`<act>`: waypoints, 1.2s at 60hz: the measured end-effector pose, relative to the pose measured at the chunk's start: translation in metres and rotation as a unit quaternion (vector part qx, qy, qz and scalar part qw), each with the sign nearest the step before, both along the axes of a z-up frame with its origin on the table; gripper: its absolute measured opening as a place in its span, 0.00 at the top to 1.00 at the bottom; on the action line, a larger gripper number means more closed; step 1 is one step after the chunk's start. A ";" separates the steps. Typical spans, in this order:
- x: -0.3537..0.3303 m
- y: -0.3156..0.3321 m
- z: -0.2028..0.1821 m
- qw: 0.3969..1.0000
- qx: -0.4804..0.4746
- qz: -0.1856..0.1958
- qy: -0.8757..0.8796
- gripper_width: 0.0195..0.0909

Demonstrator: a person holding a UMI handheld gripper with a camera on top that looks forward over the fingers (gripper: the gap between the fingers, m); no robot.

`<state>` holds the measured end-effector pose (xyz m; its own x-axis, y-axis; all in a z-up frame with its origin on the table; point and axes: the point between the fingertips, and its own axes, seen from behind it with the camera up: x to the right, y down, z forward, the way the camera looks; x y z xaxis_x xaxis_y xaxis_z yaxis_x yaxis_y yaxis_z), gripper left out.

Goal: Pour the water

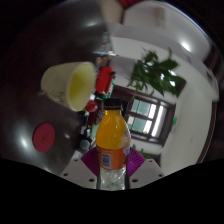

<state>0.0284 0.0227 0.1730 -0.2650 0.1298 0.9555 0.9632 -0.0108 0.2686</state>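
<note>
Your holdings at this moment, largest item first.

Wall (pixel 195 110): pale, plain, filling the 3 o'clock side of your view.

Window (pixel 140 112): dark-framed, just right of the bottle's upper half, at about 2 o'clock from it.

Plant (pixel 158 72): green leaves, at 1 o'clock from the bottle, above the window.

Cup (pixel 68 85): pale yellow, tipped on its side so its open mouth faces toward the bottle; it sits at 10 o'clock from the bottle cap. You cannot tell what holds it there.

Bottle (pixel 111 142): clear plastic, upright, filled with orange liquid, dark cap on top, a label band low on the body. It stands dead centre, at 12 o'clock from your tool.

Red object (pixel 45 135): round, flat, at 9 o'clock from the bottle, well apart from it. You cannot tell what it is.

Tool (pixel 112 160): the magenta pads (pixel 91 160) show on either side of the bottle's lower half, one at 9 o'clock of it and one at 3 o'clock. Both lie tight against the bottle with no gap visible, so your tool is closed around the bottle and carrying it.

Small items near the cup's rim at 11 o'clock of the bottle are too small to name.
</note>
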 end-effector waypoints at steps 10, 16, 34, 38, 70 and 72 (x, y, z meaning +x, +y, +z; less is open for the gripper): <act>0.017 -0.011 0.007 0.956 -0.043 -0.035 0.290 0.80; 0.017 -0.014 0.015 0.885 -0.061 -0.035 0.461 0.80; 0.024 -0.004 -0.008 0.614 -0.152 -0.025 0.774 0.80; 0.014 -0.007 -0.014 0.584 -0.157 -0.021 0.796 0.80; 0.010 -0.011 -0.041 0.592 -0.127 0.016 0.796 0.64; 0.010 -0.011 -0.041 0.593 -0.126 0.014 0.795 0.60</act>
<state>0.0380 0.0119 0.1316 0.9395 0.3391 -0.0491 -0.0006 -0.1418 -0.9899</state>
